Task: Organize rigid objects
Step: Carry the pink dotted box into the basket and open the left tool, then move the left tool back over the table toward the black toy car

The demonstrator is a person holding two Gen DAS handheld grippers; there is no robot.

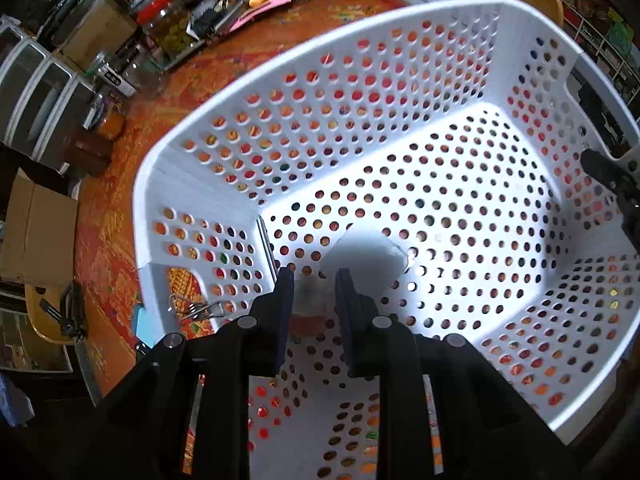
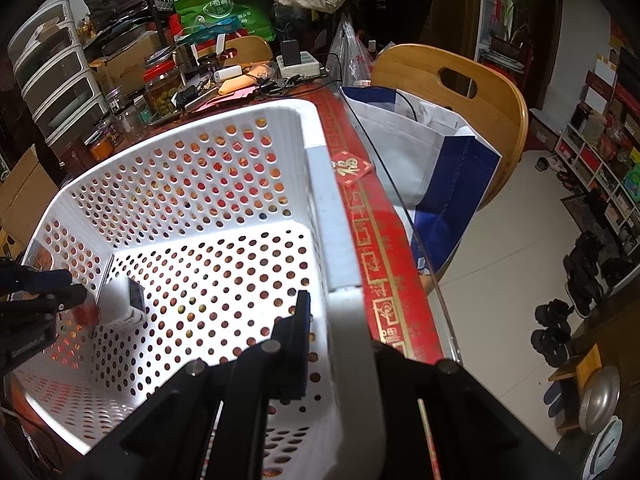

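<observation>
We have the left hand-held gripper (image 1: 314,292) lowered inside the white perforated basket (image 1: 304,60), near its left end wall, clenched on a small clear jar (image 1: 310,300) with something reddish at its base. Just beyond that jar, a small white box (image 2: 120,300) sits on the basket floor, touching or nearly touching it; from the left wrist view the box is mostly lost in shadow. The right hand-held gripper (image 2: 336,344) straddles the basket's right end rim, one finger inside the wall and the other hidden behind it, so we judge it is clamped on the rim to steady the basket, though we cannot confirm contact on the far side.

The risks we see from here:
- If the jar is let go while tilted, it may topple against the white box.
- Pushing further toward the left end wall could shove the box or jam the jar.
- The basket sits close to the tabletop (image 2: 376,240) edge on the rim side; a tug from the right could slide it outward.
</observation>
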